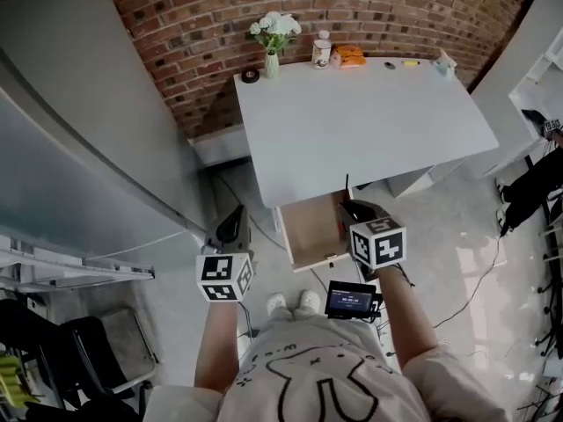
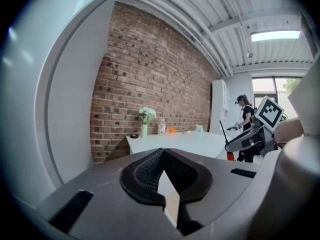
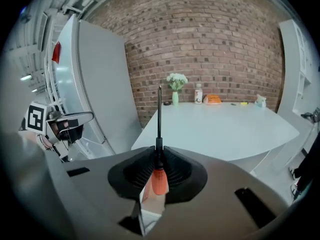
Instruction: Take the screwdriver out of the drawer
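The screwdriver (image 3: 159,180) has an orange handle and a long black shaft that stands up past the jaws. My right gripper (image 3: 159,151) is shut on it where handle meets shaft. In the head view the right gripper (image 1: 354,207) hangs above the open wooden drawer (image 1: 308,227) under the white table's (image 1: 369,121) front edge, and the screwdriver's shaft (image 1: 347,183) pokes up in front of the table top. My left gripper (image 2: 163,151) is shut with nothing between its pads; in the head view the left gripper (image 1: 236,220) is held left of the drawer.
At the table's far edge stand a vase of white flowers (image 1: 274,38), a bottle (image 1: 322,49), an orange packet (image 1: 350,55) and a black roll (image 1: 251,76). A grey partition (image 1: 79,130) runs along the left. Another person (image 1: 532,187) stands at the right.
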The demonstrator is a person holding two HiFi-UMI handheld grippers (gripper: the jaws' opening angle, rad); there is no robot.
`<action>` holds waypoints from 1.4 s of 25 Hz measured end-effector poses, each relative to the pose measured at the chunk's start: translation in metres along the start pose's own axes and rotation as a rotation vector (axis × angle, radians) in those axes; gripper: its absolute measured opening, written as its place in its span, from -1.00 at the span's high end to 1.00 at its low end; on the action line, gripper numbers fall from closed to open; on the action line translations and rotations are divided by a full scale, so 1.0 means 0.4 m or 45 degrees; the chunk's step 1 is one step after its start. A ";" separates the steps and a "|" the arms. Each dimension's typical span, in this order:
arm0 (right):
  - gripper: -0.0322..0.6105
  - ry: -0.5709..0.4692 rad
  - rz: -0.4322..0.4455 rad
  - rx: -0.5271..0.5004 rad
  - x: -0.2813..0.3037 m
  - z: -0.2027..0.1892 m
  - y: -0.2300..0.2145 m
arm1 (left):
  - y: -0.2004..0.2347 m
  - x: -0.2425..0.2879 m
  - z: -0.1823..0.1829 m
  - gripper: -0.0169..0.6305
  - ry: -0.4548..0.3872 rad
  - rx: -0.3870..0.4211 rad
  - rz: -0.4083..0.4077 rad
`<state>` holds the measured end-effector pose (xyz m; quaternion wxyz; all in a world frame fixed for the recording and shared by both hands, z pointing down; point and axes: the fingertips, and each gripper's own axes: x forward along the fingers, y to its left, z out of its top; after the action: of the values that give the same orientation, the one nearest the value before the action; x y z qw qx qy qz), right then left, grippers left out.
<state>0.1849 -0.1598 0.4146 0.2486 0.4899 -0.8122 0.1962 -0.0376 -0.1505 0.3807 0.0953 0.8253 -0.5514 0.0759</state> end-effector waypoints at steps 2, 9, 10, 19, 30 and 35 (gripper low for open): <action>0.73 -0.079 -0.020 -0.026 -0.032 0.038 0.011 | -0.001 -0.020 0.045 0.91 -0.060 0.048 0.000; 0.73 -0.328 -0.071 -0.077 -0.135 0.112 0.025 | -0.021 -0.056 0.195 0.91 -0.251 0.174 -0.005; 0.73 -0.370 -0.082 -0.107 -0.149 0.122 0.027 | -0.027 -0.059 0.208 0.91 -0.270 0.181 -0.010; 0.73 -0.788 -0.116 -0.367 -0.305 0.259 0.072 | -0.080 -0.095 0.304 0.91 -0.426 0.293 -0.025; 0.73 -1.016 -0.148 -0.441 -0.402 0.337 0.103 | -0.097 -0.118 0.382 0.91 -0.540 0.347 -0.041; 0.73 -1.013 -0.156 -0.432 -0.411 0.337 0.102 | -0.109 -0.117 0.398 0.91 -0.563 0.362 -0.065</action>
<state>0.1851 -0.1029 0.2057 0.0046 0.5269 -0.8348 -0.1593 -0.0120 -0.1308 0.2121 -0.1427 0.8406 -0.5215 -0.0321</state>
